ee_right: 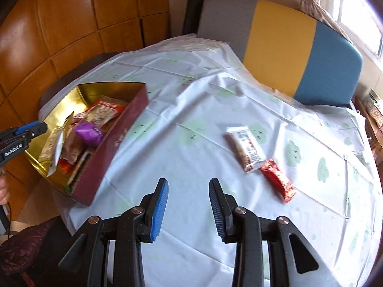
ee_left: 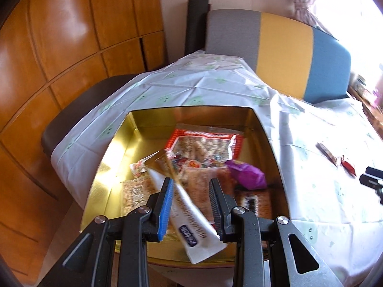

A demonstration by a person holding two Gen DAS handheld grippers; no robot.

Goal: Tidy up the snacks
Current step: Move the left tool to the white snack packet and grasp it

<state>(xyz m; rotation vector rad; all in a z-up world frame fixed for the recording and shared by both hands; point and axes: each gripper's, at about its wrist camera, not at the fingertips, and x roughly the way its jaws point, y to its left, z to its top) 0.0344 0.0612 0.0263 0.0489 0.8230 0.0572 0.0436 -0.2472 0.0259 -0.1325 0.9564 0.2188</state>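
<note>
The left gripper (ee_left: 189,205) holds a long white snack packet (ee_left: 191,224) clamped between its pads over the near edge of the gold-lined box (ee_right: 95,167); I'd judge this the drop-in step, needing only a release over the heap. That box, on the table's left edge, already holds a purple pouch (ee_left: 246,174) and a red-bordered bag (ee_left: 205,143). The right gripper (ee_right: 189,208), jaws apart and empty, hangs above the tablecloth (ee_right: 182,143), and beyond it, towards the table's right edge, a white bar (ee_right: 246,150) and red packet (ee_right: 278,180) wait.

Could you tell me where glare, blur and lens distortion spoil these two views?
Left wrist view: window light blows out the upper right corner, the packet between the gripper's fingers is smeared, and the gold tin mirrors its contents. Right wrist view: sun washes out the tablecloth at right, the two loose bars are slightly blurred, and the fisheye bows the wooden panels.
</note>
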